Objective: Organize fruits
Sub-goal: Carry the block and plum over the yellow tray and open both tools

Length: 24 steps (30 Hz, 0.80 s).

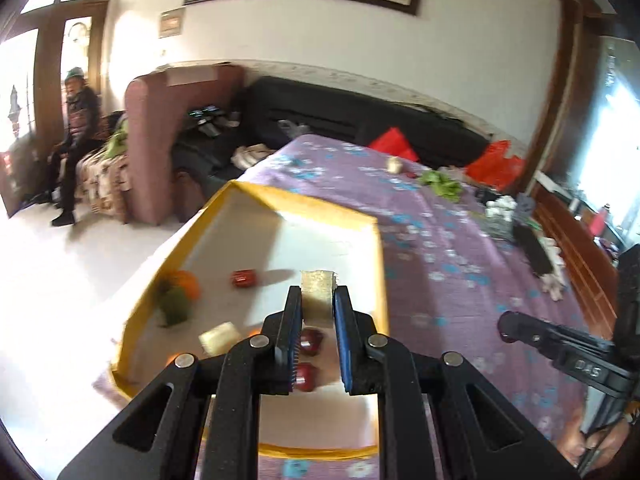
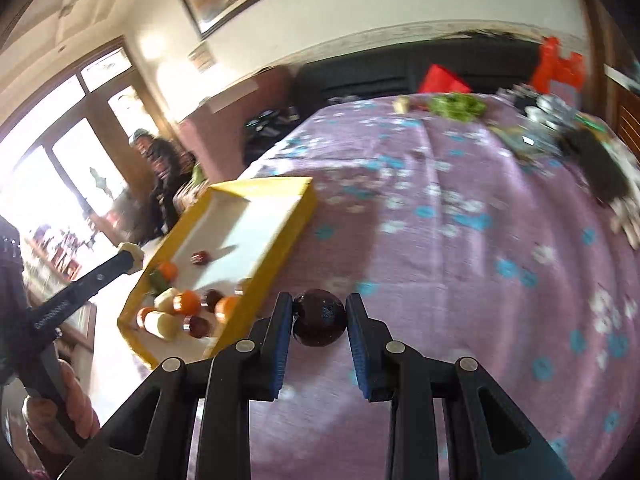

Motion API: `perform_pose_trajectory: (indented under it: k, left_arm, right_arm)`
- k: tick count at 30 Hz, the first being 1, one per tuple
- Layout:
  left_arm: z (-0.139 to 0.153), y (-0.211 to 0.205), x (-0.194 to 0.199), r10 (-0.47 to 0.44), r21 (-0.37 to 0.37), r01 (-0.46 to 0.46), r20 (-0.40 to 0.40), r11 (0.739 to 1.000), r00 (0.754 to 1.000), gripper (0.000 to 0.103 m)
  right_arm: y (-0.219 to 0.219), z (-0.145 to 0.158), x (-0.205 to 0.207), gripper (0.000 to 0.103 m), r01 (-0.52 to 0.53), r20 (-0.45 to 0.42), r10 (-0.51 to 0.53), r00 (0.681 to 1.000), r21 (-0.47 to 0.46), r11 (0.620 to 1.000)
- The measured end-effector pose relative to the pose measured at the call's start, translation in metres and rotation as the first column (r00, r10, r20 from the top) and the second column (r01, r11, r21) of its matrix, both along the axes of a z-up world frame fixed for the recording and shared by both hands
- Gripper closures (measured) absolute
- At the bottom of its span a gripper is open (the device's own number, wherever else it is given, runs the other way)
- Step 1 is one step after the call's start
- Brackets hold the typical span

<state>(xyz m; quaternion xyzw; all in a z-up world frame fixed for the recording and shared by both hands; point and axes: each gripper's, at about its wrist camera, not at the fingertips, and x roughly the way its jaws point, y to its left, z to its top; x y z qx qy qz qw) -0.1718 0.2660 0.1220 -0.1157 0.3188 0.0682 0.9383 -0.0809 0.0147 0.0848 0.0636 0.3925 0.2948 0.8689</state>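
Note:
My left gripper [image 1: 318,293] is shut on a pale beige fruit piece [image 1: 317,300] and hangs over the yellow box [image 1: 304,200] with a white floor. In the box lie an orange and green fruit [image 1: 180,290], a red piece [image 1: 245,279], a pale piece [image 1: 220,336] and dark red pieces [image 1: 311,340]. My right gripper [image 2: 320,302] is shut on a dark maroon round fruit [image 2: 320,318], above the purple cloth just right of the yellow box [image 2: 280,248]. The left gripper [image 2: 132,257] shows at the box's left rim in the right wrist view.
A purple flowered cloth [image 2: 460,260] covers the table. Green leaves [image 2: 456,106], a pale item [image 2: 402,104], a black object [image 2: 600,172] and small clutter lie at the far end. Red bags [image 1: 496,162] sit on a black sofa [image 1: 320,112]. A person [image 1: 78,140] sits by the window.

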Motion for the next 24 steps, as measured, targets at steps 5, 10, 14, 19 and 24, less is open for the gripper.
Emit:
perform_pose_trajectory:
  k: [5, 10, 14, 19, 24]
  left_arm:
    - [-0.019, 0.021, 0.005, 0.064, 0.028, -0.062, -0.065, 0.998, 0.996, 0.088]
    - [-0.040, 0.032, 0.005, 0.082, 0.048, -0.077, -0.122, 0.996, 0.989, 0.088]
    - [-0.050, 0.035, 0.005, 0.075, 0.031, -0.071, -0.146, 0.997, 0.986, 0.088]
    - [-0.059, 0.034, 0.007, 0.060, 0.006, -0.060, -0.168, 0.998, 0.984, 0.088]
    - [-0.054, 0.032, 0.001, 0.037, -0.006, -0.038, -0.134, 0.999, 0.990, 0.048]
  right_arm:
    - [0.055, -0.001, -0.001, 0.072, -0.129, -0.020, 0.129, 0.991, -0.010, 0.992]
    - [0.108, -0.023, 0.005, 0.072, -0.207, -0.069, 0.203, 0.977, -0.062, 0.976]
    - [0.138, -0.036, 0.012, 0.072, -0.231, -0.088, 0.224, 0.971, -0.092, 0.969]
    - [0.165, -0.049, 0.031, 0.072, -0.230, -0.104, 0.217, 0.971, -0.130, 0.964]
    - [0.170, -0.053, 0.039, 0.070, -0.214, -0.102, 0.203, 0.974, -0.113, 0.970]
